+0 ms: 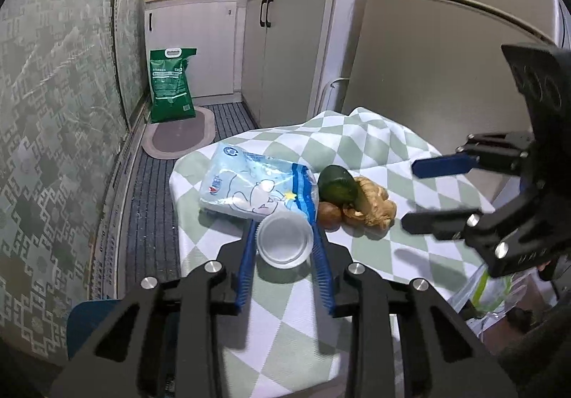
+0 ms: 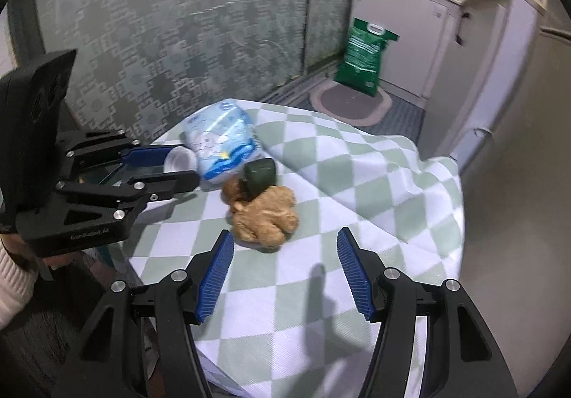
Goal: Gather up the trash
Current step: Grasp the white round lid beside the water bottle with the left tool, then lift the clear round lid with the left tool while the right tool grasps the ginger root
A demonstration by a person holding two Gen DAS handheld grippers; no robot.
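My left gripper (image 1: 284, 237) is shut on a clear plastic cup (image 1: 284, 238), holding it on its side just above the checked tablecloth (image 1: 374, 148); the cup also shows in the right wrist view (image 2: 181, 159). Just beyond it lies a blue and white tissue pack (image 1: 257, 185). Beside that sit a green avocado piece (image 1: 337, 188), a ginger root (image 1: 374, 207) and a small brown round item (image 1: 328, 216). My right gripper (image 2: 285, 255) is open and empty, above the cloth just short of the ginger root (image 2: 266, 219). The right gripper also shows in the left wrist view (image 1: 421, 194).
A green rice bag (image 1: 171, 86) stands on a floor mat (image 1: 178, 134) by white cabinets (image 1: 285, 52). A patterned glass wall (image 1: 53, 112) runs along the left. A grey fridge (image 1: 446, 59) stands behind the table. A clear bag (image 1: 492, 291) hangs at the table's right edge.
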